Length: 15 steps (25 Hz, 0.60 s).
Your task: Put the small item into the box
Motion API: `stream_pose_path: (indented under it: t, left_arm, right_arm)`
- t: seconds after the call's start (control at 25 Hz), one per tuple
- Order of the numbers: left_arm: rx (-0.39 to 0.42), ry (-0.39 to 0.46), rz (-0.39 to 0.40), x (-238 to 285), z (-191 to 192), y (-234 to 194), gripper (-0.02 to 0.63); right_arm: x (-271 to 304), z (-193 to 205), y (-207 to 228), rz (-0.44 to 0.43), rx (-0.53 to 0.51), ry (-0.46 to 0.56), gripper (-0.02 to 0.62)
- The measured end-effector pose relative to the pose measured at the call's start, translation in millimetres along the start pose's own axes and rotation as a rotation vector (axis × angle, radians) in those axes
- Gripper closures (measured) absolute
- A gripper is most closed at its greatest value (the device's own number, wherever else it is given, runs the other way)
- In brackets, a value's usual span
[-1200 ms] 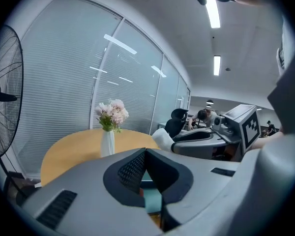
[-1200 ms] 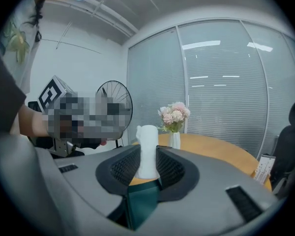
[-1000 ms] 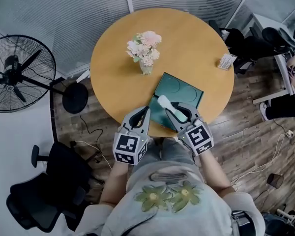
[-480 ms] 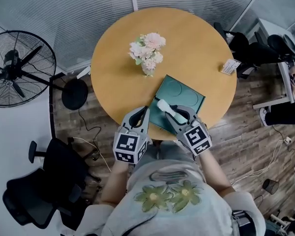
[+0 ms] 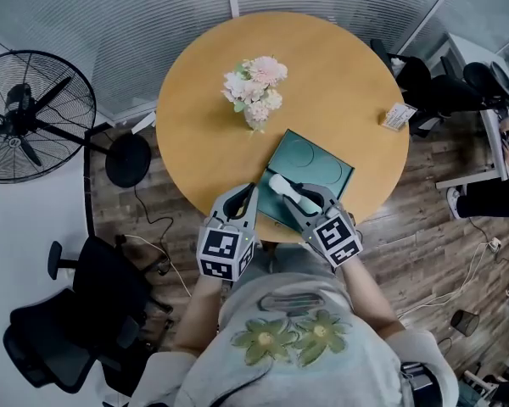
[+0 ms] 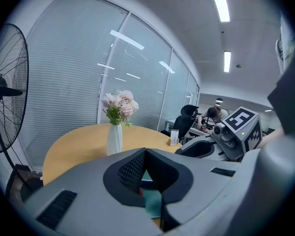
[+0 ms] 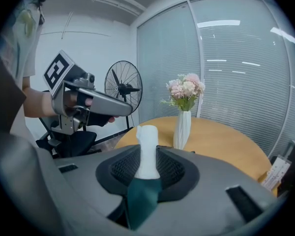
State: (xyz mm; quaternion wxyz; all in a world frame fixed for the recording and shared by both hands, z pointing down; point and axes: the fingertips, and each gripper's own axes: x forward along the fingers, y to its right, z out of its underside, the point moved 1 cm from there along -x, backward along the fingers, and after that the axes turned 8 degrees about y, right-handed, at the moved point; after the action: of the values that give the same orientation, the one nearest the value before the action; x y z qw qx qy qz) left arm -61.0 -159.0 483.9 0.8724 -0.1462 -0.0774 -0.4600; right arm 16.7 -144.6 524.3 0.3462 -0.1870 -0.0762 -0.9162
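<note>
A flat teal box lies on the round wooden table near its front edge. My right gripper is shut on a small white item and holds it over the box's near corner. In the right gripper view the white item stands upright between the pads, with the teal box showing below. My left gripper hangs at the table's edge just left of the box, shut and holding nothing; the left gripper view shows its pads meeting.
A white vase of pink flowers stands behind the box. A small card stand sits at the table's right rim. A floor fan and a black office chair are on the left; desks and chairs are on the right.
The head view has shifted slightly. Both grippers stay almost where they were, and the right one still grips the white item over the box.
</note>
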Motion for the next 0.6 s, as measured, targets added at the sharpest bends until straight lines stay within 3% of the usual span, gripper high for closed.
stream_pose_path:
  t: [0.6]
  left_arm:
    - [-0.011,-0.013,-0.015,5.4,7.7,-2.2,0.604]
  right_arm:
    - [9.8,25.1,-0.6,-0.026,0.003,-0.054,0.488]
